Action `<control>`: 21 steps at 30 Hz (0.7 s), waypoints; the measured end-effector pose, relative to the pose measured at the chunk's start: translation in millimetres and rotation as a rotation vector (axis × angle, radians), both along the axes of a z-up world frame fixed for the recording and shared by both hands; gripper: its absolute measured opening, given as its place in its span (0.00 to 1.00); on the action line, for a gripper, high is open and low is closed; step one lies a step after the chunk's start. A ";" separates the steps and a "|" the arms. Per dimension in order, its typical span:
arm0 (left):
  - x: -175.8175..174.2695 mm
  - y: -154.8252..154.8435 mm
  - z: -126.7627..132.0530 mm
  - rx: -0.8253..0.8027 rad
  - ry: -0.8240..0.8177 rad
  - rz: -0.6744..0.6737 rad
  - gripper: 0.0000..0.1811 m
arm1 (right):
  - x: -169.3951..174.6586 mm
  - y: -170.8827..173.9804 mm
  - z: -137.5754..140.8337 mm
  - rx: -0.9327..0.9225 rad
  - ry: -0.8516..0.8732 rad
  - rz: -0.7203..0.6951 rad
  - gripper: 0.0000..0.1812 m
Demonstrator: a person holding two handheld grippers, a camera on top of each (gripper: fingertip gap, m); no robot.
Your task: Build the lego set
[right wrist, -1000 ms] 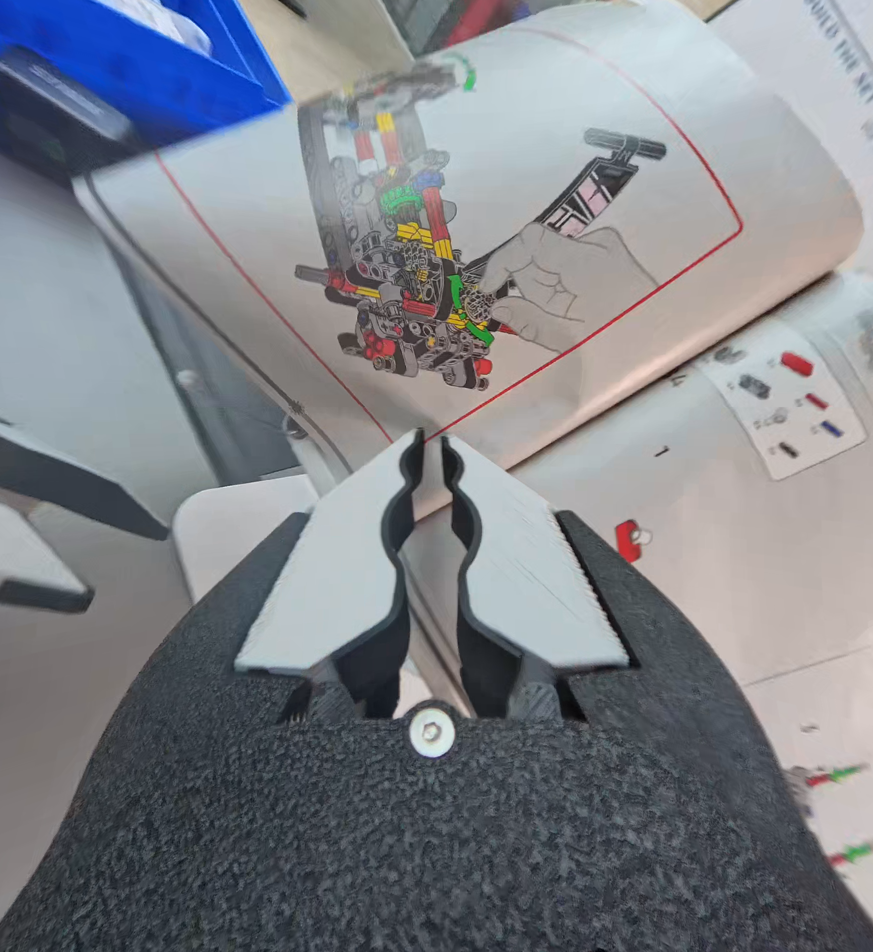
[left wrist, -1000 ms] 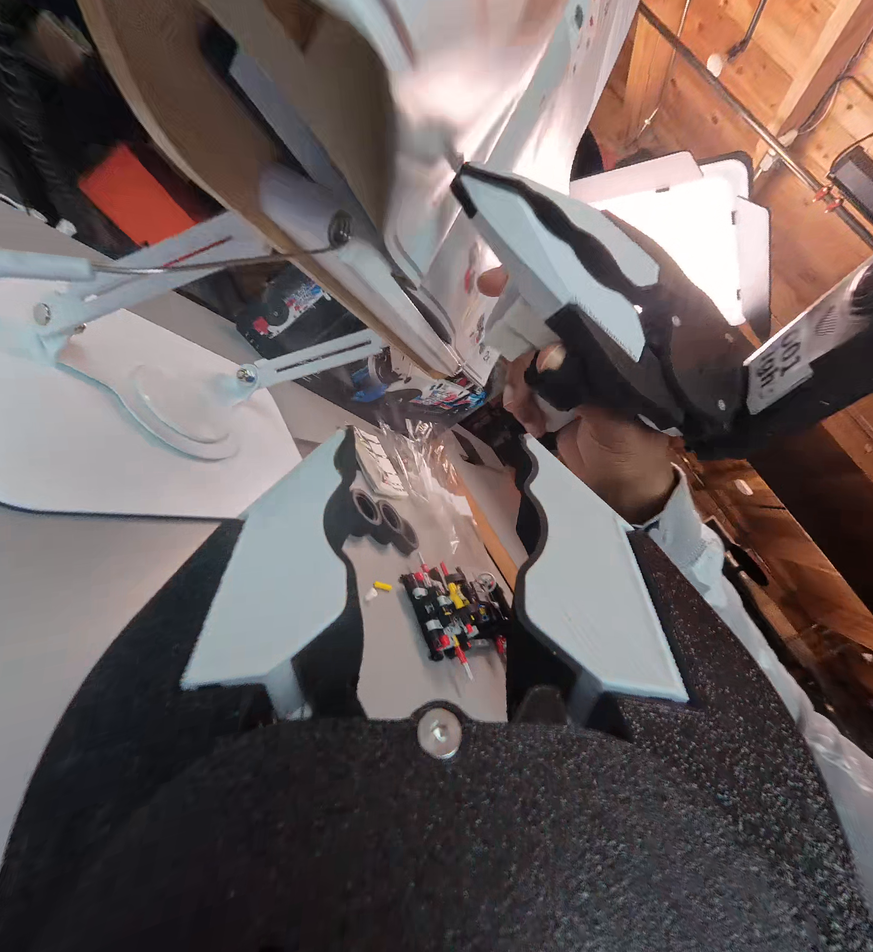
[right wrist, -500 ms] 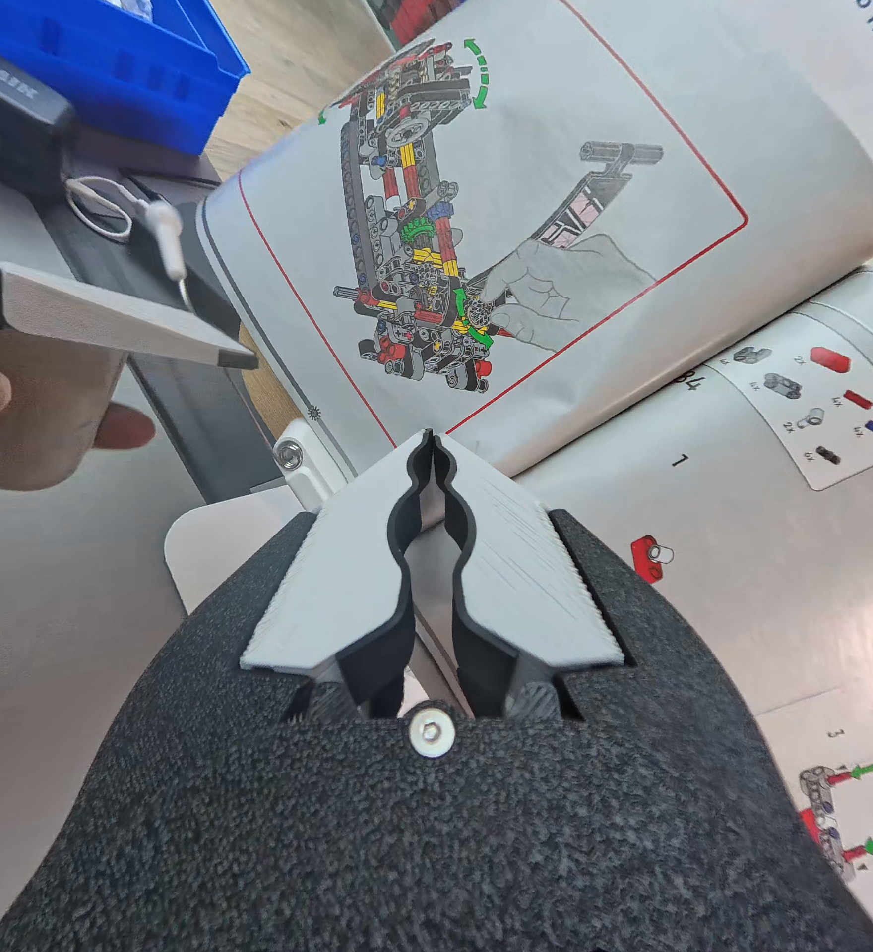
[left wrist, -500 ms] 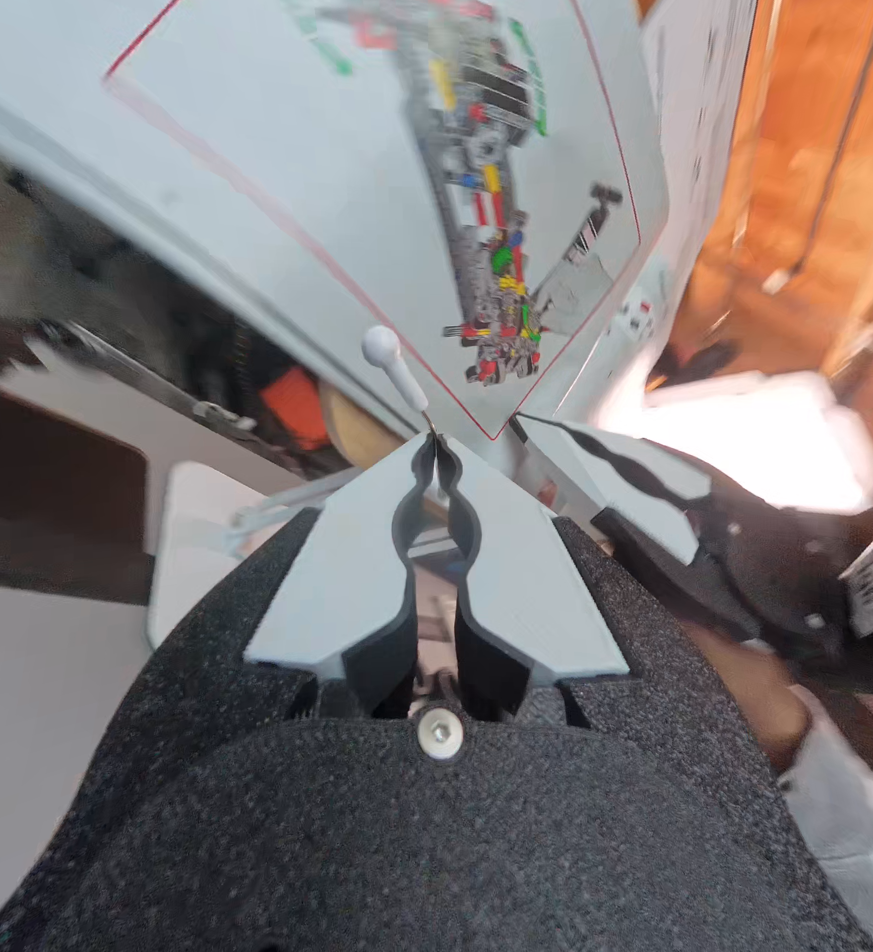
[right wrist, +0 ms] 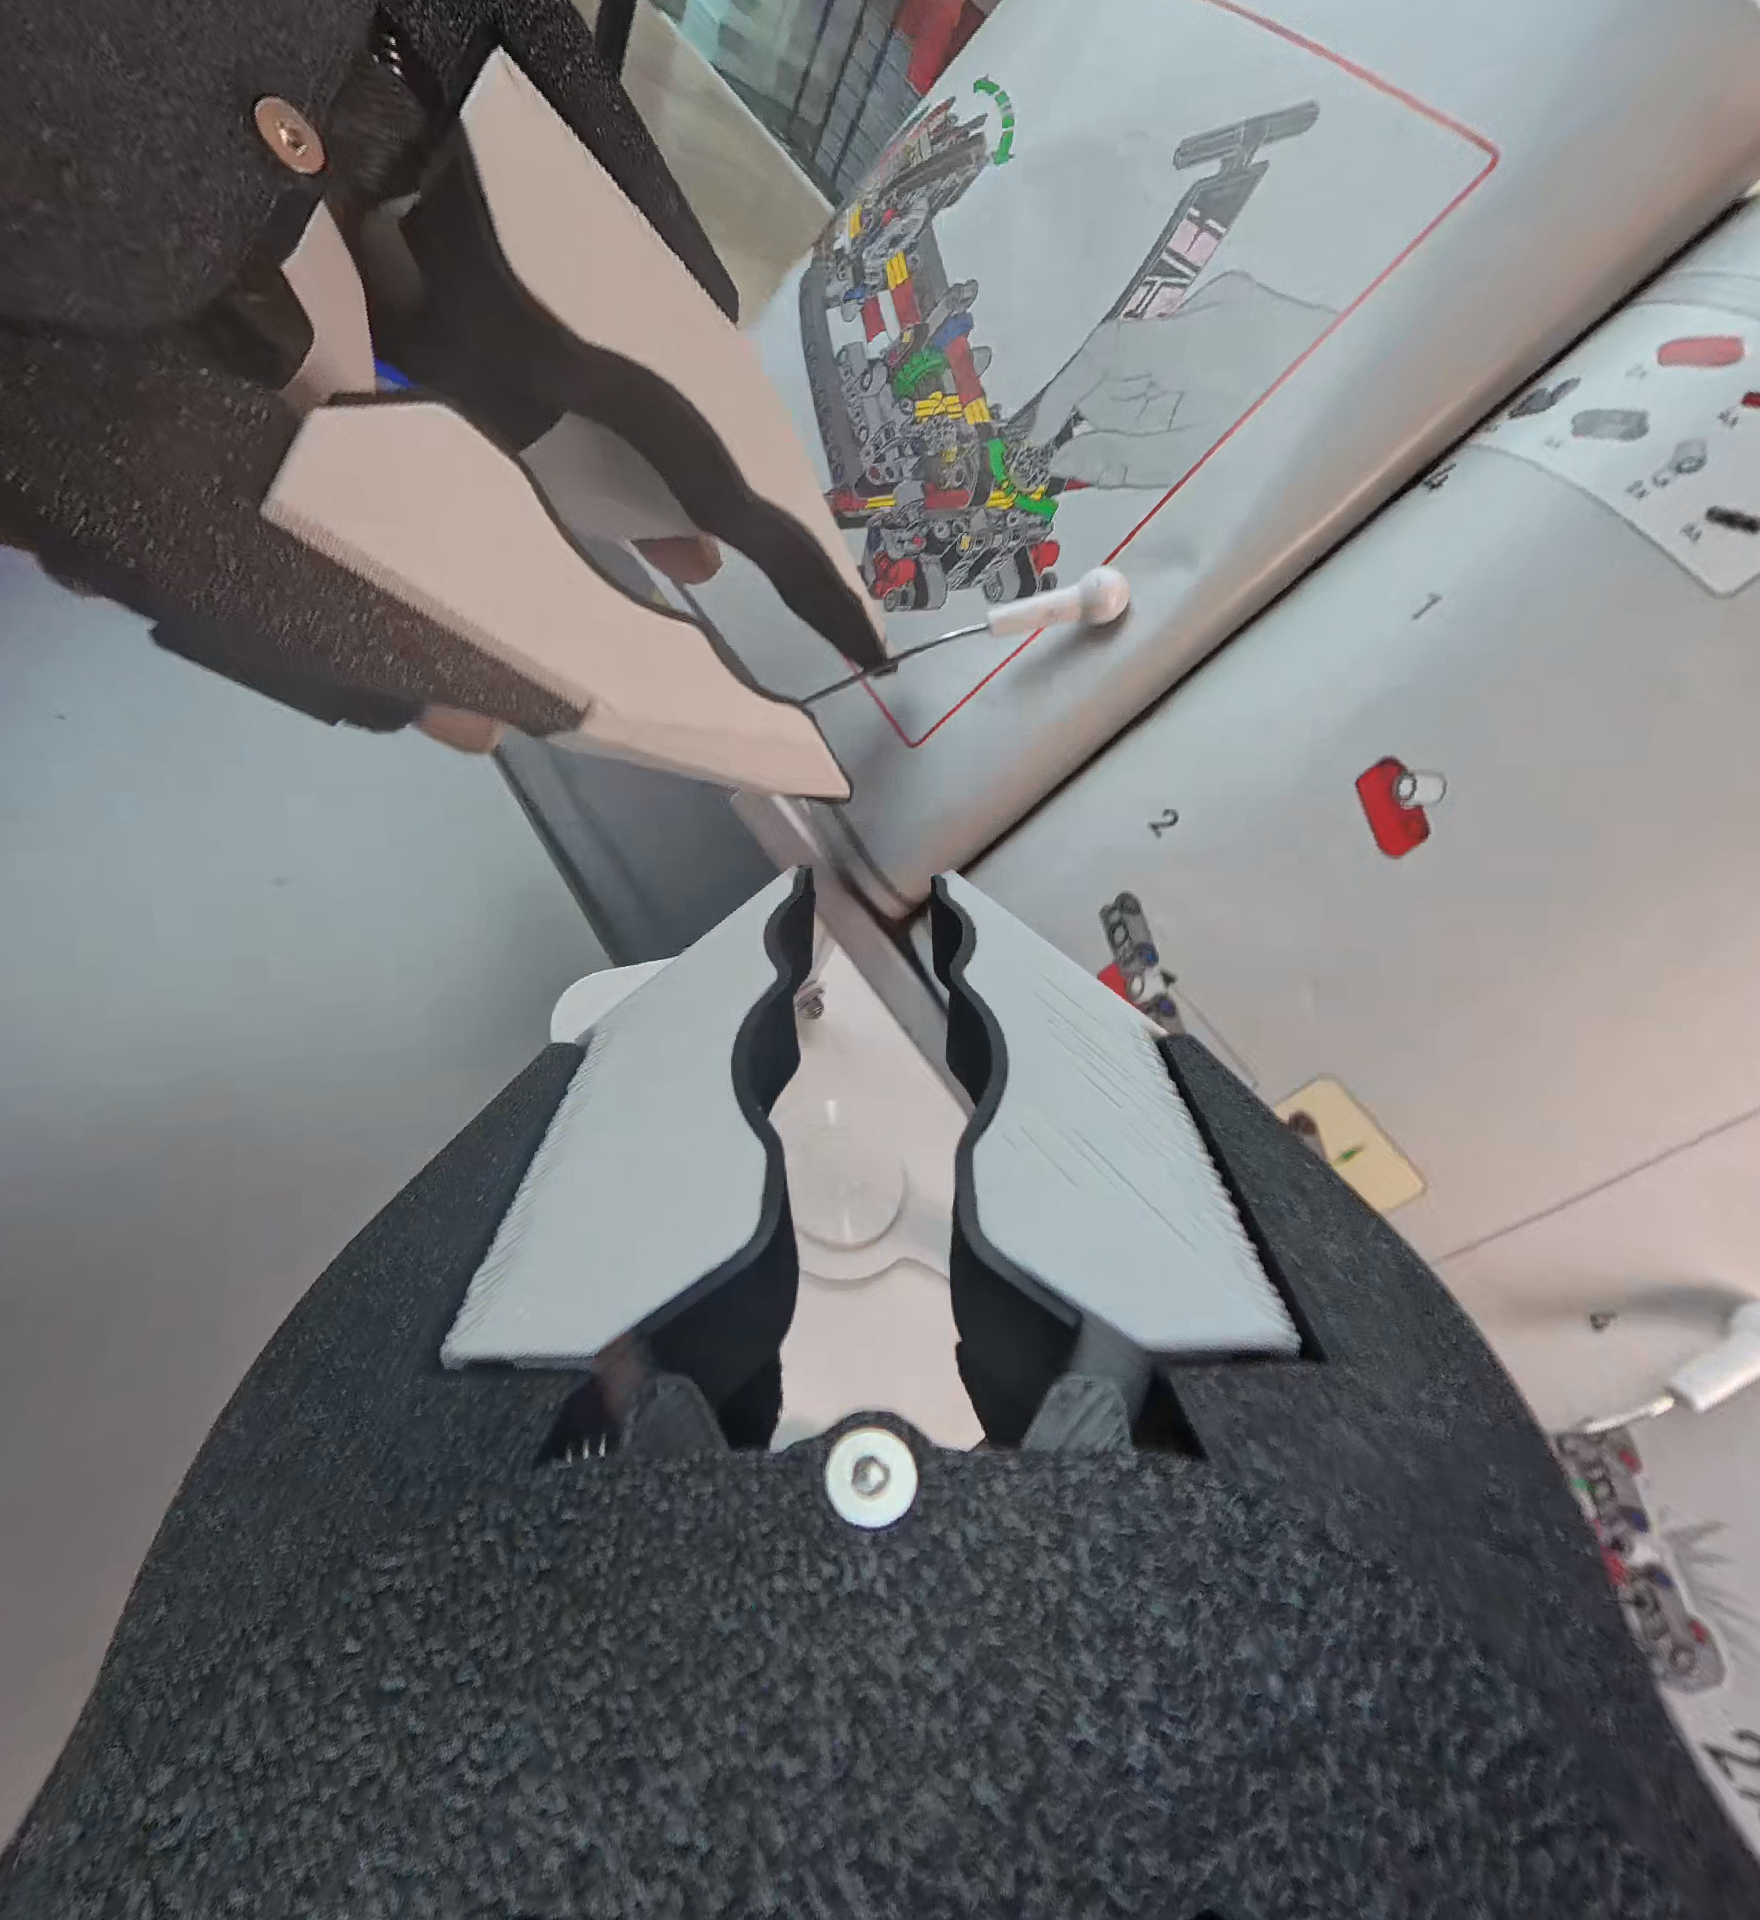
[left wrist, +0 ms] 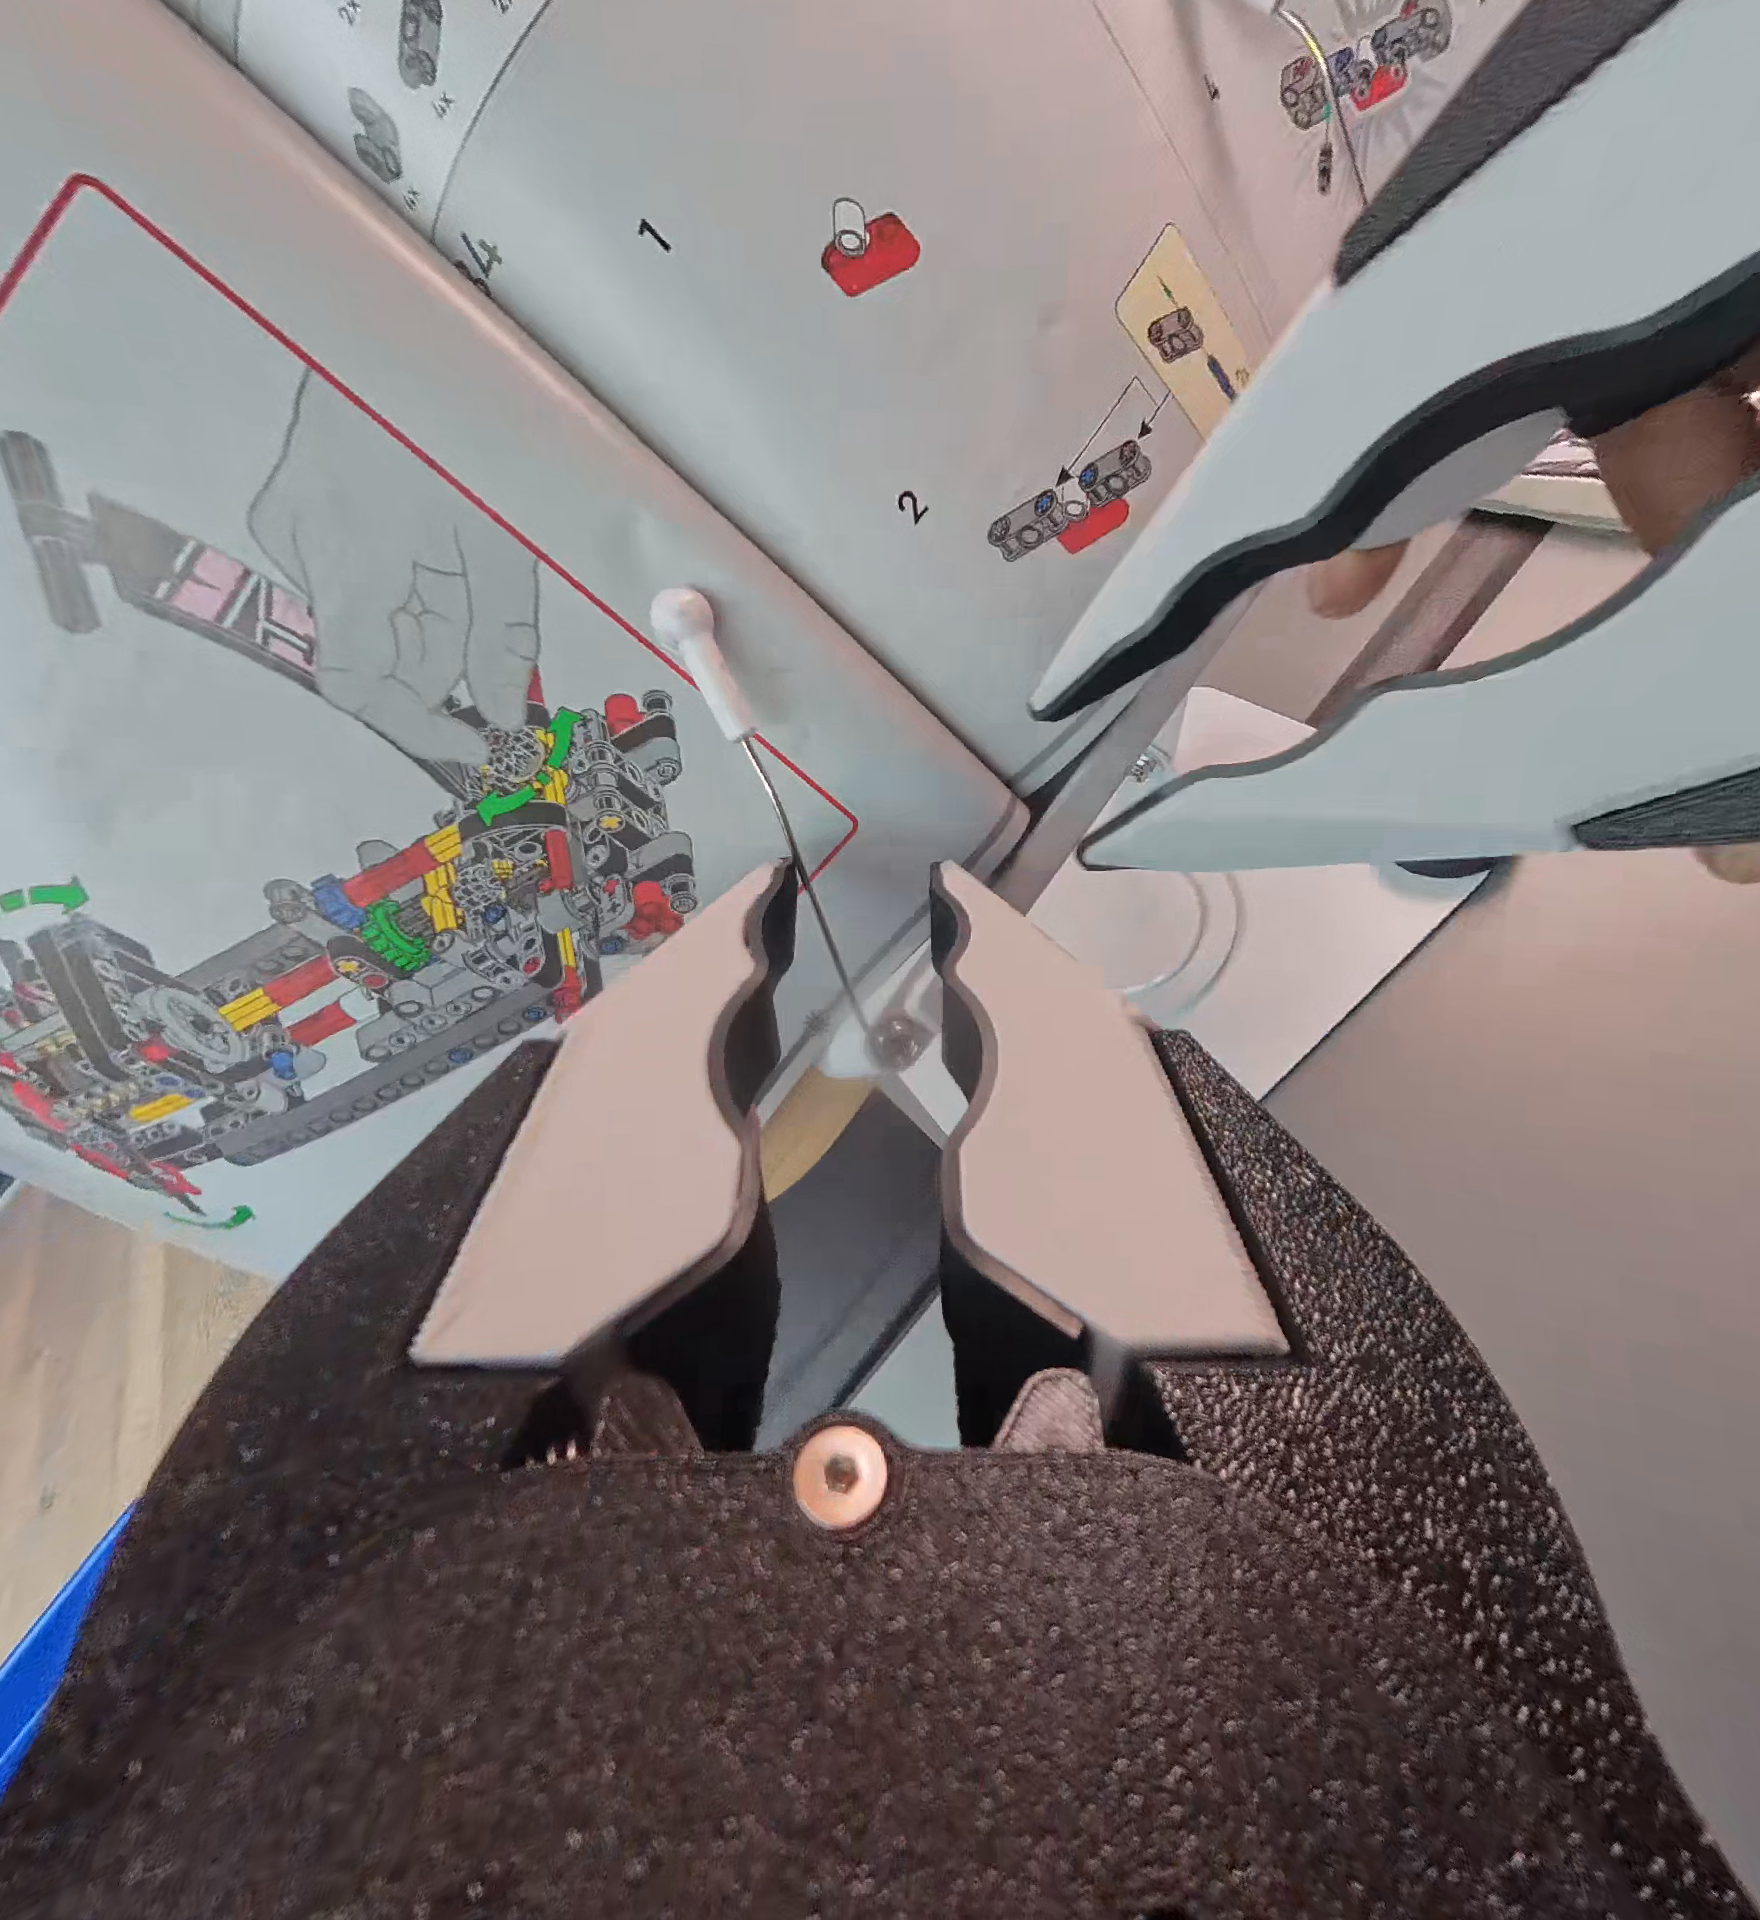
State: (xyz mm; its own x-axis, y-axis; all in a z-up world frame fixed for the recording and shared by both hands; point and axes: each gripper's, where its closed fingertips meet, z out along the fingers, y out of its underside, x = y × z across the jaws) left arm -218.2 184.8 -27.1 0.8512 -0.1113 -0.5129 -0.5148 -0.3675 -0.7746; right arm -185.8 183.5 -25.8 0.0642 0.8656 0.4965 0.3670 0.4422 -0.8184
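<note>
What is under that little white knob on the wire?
Under the white-tipped wire arm lies the open instruction booklet; the tip presses on the page with the red-framed drawing. The booklet covers the stand behind it, so what lies beneath the page cannot be seen.

Two claws, left (left wrist: pixel 860 883) and right (right wrist: pixel 871 894), both with jaws apart, over one open instruction booklet (right wrist: pixel 1478 935) on the bench (right wrist: pixel 180 883). Two white-tipped wire page holders: one (right wrist: pixel 1058 608) at 1 o'clock, another (right wrist: pixel 1738 1356) at 4 o'clock.
</note>
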 end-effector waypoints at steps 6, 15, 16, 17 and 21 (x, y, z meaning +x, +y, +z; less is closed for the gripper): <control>61.0 -58.4 0.2 0.102 -0.242 -0.125 0.19 | 90.1 -57.6 -44.3 -0.182 -0.062 0.121 0.12; 205.6 -196.6 -152.0 -0.475 -0.269 -0.543 0.25 | 241.5 -159.9 -169.8 -0.347 -0.463 0.154 0.14; 209.7 -198.6 -165.3 -0.523 -0.268 -0.544 0.23 | 242.5 -159.5 -179.1 -0.342 -0.484 0.134 0.15; 212.2 -200.6 -177.5 -0.576 -0.268 -0.543 0.20 | 241.8 -162.0 -186.1 -0.350 -0.503 0.132 0.15; 205.3 -196.5 -191.3 -0.576 -0.172 -0.517 0.06 | 230.2 -170.8 -191.7 -0.294 -0.500 0.160 0.08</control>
State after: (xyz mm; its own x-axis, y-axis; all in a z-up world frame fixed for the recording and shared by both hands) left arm -12.9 -11.6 -218.5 0.6809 -0.7224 -0.1206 -0.6203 -0.4813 -0.6194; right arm 44.4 12.6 -217.5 -0.2576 0.9510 0.1712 0.6864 0.3048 -0.6602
